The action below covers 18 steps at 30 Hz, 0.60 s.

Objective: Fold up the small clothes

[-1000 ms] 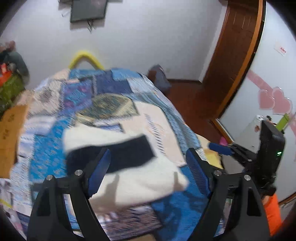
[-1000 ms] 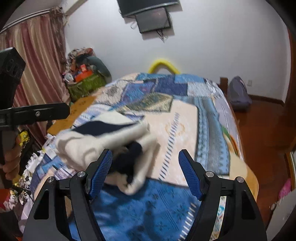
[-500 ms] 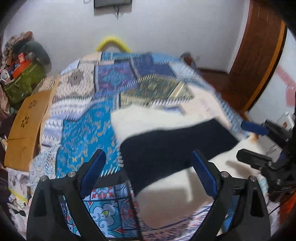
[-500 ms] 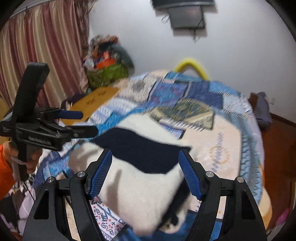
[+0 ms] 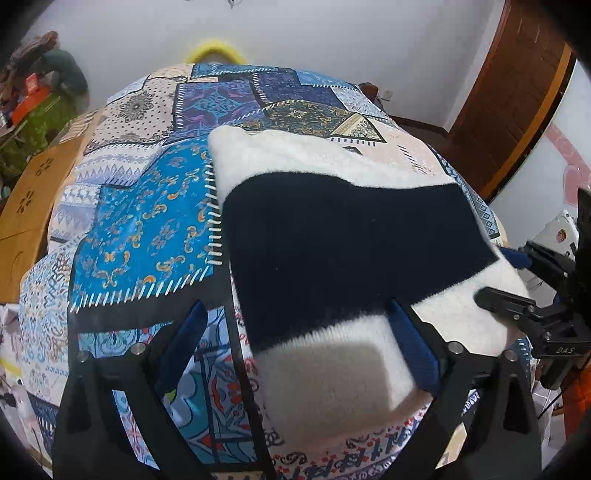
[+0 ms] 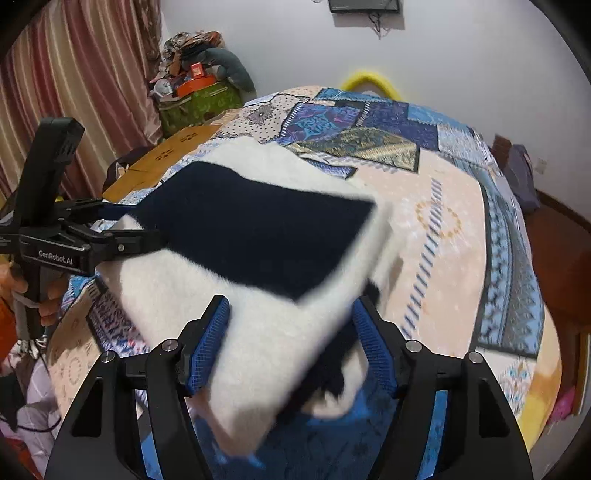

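Both jaws span folded garment (image 5: 343, 251) (white, navy band): left opening, right closing

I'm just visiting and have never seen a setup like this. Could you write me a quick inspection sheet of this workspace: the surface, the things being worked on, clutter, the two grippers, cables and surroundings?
Surface: bed covered by a patchwork quilt, mostly blue and cream.
Job's things: one fluffy white garment with a dark navy band, lying on the quilt.
Clutter: pile of bags and clothes beside the bed; wooden board at the bed's edge.
Grippers: left gripper with jaws opening, garment's edge between them, pads not pressing; right gripper with jaws closing around the garment's near corner.
Cables: wires dangling under the wall screen.
Surroundings: striped curtain, wooden door, white wall.
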Each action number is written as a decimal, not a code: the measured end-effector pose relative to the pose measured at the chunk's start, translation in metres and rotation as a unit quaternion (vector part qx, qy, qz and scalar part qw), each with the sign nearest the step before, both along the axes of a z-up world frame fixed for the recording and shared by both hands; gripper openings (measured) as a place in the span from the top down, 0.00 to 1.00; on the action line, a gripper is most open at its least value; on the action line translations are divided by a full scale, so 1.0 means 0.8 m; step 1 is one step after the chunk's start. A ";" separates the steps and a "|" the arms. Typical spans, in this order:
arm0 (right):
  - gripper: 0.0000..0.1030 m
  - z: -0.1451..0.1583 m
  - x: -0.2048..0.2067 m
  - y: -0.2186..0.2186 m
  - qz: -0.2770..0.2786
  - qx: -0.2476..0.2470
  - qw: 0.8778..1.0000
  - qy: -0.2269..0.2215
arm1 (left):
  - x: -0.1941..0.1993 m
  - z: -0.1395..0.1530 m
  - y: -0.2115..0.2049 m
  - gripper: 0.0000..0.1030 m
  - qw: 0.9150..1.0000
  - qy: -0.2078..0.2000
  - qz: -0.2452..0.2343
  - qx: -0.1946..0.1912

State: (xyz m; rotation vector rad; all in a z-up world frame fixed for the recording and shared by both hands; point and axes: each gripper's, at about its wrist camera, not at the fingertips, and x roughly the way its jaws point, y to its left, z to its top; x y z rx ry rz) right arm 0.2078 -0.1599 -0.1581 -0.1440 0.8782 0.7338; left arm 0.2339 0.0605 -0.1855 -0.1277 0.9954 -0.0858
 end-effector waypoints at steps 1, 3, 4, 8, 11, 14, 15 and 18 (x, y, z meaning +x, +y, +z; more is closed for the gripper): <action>0.35 -0.001 -0.003 -0.005 -0.003 0.005 1.000 0.006 | -0.004 0.002 0.000 0.04 1.000 -0.002 0.001 0.000; 0.35 -0.002 -0.006 -0.014 -0.008 0.012 1.000 0.015 | -0.012 0.007 -0.003 0.04 1.000 -0.006 0.000 0.006; 0.35 -0.002 -0.008 -0.017 -0.012 0.017 1.000 0.018 | -0.017 0.010 -0.004 0.04 1.000 -0.009 -0.003 0.011; 0.35 -0.002 -0.018 -0.026 -0.017 0.019 0.999 0.019 | -0.038 0.019 -0.005 0.04 0.999 -0.018 -0.012 0.028; 0.34 0.004 -0.024 -0.031 -0.020 0.019 1.000 0.013 | -0.055 0.028 -0.002 0.05 0.999 -0.022 -0.020 0.036; 0.31 0.016 -0.024 -0.037 -0.025 0.022 0.999 0.005 | -0.068 0.041 0.005 0.05 0.998 -0.028 -0.021 0.060; 0.29 0.021 -0.024 -0.039 -0.027 0.024 0.999 0.001 | -0.068 0.046 0.008 0.05 0.997 -0.030 -0.016 0.069; 0.19 0.037 -0.015 -0.045 -0.038 0.038 0.999 0.002 | -0.064 0.059 0.019 0.05 0.997 -0.041 -0.005 0.064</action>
